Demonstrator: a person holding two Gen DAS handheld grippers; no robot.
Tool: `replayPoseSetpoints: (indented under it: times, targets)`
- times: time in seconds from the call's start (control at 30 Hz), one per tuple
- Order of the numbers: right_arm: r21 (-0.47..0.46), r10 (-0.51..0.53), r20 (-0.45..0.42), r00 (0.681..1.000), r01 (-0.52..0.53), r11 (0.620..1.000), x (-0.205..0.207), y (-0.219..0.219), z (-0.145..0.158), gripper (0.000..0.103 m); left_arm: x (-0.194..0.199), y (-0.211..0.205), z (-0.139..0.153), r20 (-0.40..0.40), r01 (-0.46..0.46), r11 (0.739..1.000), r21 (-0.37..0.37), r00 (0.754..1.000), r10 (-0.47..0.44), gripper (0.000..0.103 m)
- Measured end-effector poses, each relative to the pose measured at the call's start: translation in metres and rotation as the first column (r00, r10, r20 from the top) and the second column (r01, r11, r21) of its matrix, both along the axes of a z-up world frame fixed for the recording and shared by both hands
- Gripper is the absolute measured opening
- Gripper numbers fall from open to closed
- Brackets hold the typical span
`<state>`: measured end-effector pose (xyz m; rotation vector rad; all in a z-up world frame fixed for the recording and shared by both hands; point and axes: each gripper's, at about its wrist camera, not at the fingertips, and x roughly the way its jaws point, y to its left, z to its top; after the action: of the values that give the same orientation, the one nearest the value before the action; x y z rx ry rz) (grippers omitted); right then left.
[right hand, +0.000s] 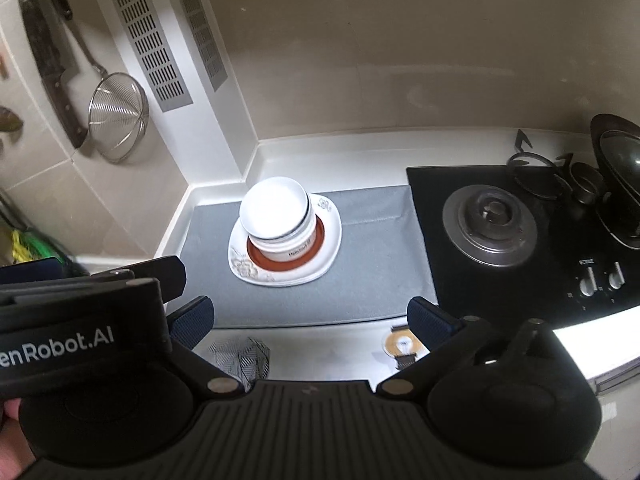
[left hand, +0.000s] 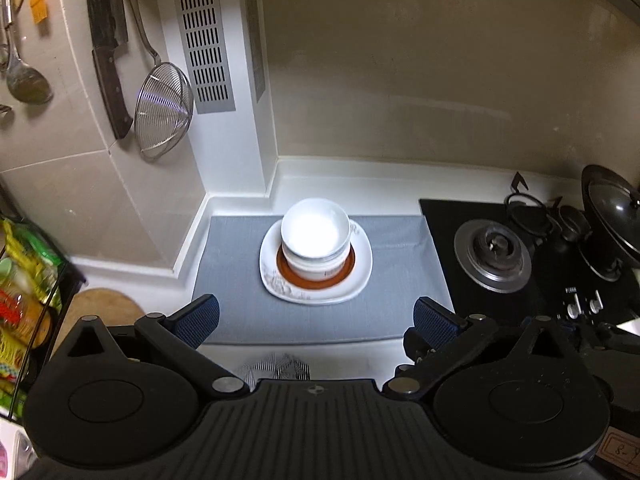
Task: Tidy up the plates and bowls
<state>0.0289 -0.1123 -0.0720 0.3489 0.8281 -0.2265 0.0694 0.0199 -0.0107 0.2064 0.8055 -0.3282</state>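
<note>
A square white ceramic plate with a grey floral print (left hand: 352,280) sits mid-way across the grey rectangular cloth mat (left hand: 240,280). On that plate lies a round rust-brown saucer (left hand: 348,270), and on the saucer stand stacked white ceramic bowls (left hand: 314,236). The black left gripper (left hand: 316,320) hangs above the mat's near edge, jaws wide and empty. Right of the mat is a black glass gas hob (left hand: 540,280).
</note>
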Motion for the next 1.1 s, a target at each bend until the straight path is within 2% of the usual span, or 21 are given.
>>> replayPoseSetpoints:
  times: [0.4, 1.1]
  targets:
    - [-0.009, 0.017, 0.019, 1.0, -0.017, 1.0, -0.046, 0.006, 0.008, 0.103, -0.051, 0.003, 0.01, 0.028, -0.041, 0.999, 0.01, 0.999, 0.04, 0.103]
    - [0.022, 0.025, 0.033, 0.999, -0.026, 0.999, -0.084, 0.001, 0.015, 0.103, -0.085, -0.003, 0.02, 0.038, -0.043, 0.999, 0.031, 0.998, 0.041, 0.103]
